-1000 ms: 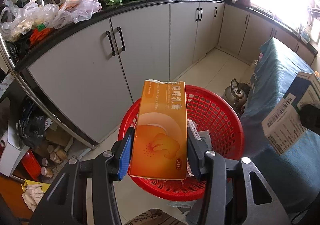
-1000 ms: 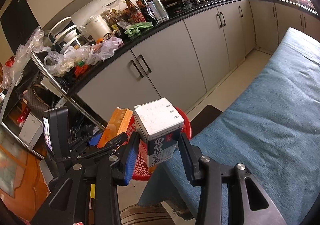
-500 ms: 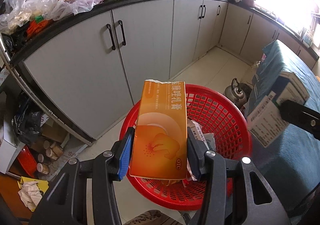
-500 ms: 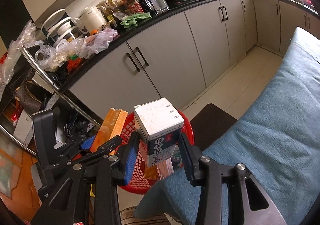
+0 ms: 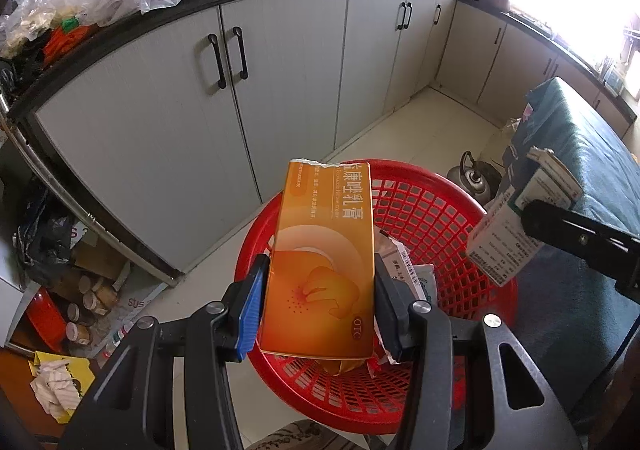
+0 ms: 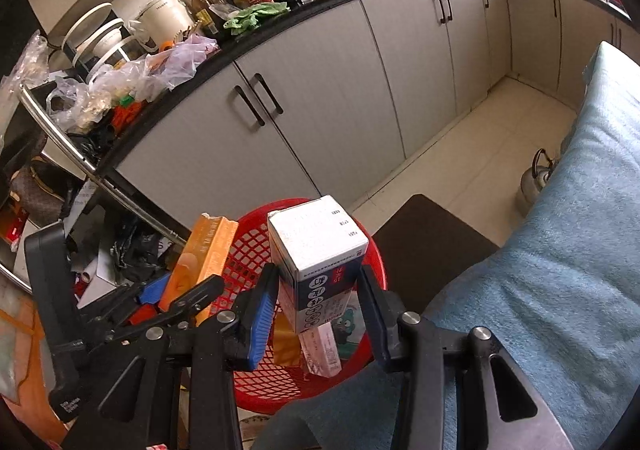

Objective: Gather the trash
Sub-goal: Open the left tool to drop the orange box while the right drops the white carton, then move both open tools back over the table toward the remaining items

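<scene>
My left gripper (image 5: pixel 320 298) is shut on an orange medicine box (image 5: pixel 324 258), held above the near rim of a red mesh basket (image 5: pixel 424 218) that stands on the floor. My right gripper (image 6: pixel 320 306) is shut on a white and dark blue carton (image 6: pixel 316 246), over the same red basket (image 6: pixel 248 370). In the left wrist view that carton (image 5: pixel 520 222) hangs at the basket's right edge. In the right wrist view the orange box (image 6: pixel 204 254) and the left gripper (image 6: pixel 176 298) show at the left. Several packets lie in the basket.
Grey kitchen cabinets (image 5: pixel 240 90) under a black counter run behind the basket. A teal-covered surface (image 6: pixel 560 290) lies at the right, a metal kettle (image 5: pixel 472 178) on the floor beside it. Clutter and jars (image 5: pixel 80 290) fill the floor at the left.
My right gripper with the carton has come left and down, now over the basket's edge. The left gripper with the orange box has sunk a little toward the basket.
</scene>
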Motion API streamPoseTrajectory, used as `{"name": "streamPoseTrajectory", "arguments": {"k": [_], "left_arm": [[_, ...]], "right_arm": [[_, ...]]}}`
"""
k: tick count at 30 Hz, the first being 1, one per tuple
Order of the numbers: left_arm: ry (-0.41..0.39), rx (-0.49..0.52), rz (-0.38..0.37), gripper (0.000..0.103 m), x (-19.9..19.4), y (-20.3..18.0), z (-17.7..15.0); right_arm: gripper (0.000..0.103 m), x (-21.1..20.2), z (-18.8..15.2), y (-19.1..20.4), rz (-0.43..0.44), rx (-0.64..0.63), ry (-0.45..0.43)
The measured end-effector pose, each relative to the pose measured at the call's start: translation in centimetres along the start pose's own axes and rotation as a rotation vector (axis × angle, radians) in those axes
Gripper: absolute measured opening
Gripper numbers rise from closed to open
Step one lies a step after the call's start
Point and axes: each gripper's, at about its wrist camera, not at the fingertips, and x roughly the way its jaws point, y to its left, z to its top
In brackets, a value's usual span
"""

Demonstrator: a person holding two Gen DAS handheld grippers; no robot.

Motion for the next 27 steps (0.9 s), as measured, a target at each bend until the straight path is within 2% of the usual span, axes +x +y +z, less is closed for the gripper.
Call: {"name": "streamPoseTrajectory", "arguments": {"k": [5,14,17,18,21,27], "left_arm": [[0.002,0.002,-0.010,0.047,0.1,-0.1,0.0],[-0.003,-0.004,-0.021,0.047,-0.4,0.2,0.0],[-0.005,-0.003,-0.032,0.055,-0.9,-0.1,0.0],[-0.010,-0.003,-0.034,0.058,-1.1,-0.1,0.1],[-0.019,0.000,-0.029,0.059,-1.7,-0.2,0.1],[-0.040,-0.013,-0.023,0.062,-3.0,-0.3,0.2]], "right_arm": [[0.044,0.2,0.0,0.5,-0.018,-0.030,-0.004],[0.045,0.4,0.0,0.2,-0.004,-0.004,-0.003],[0.047,0.2,0.1,-0.5,0.022,0.032,-0.013],[0.050,0.1,0.2,-0.7,0.031,0.041,-0.015],[0.057,-0.4,0.3,-1.0,0.050,0.065,-0.028],[0.059,-2.0,-0.2,-2.0,0.061,0.107,-0.047]]}}
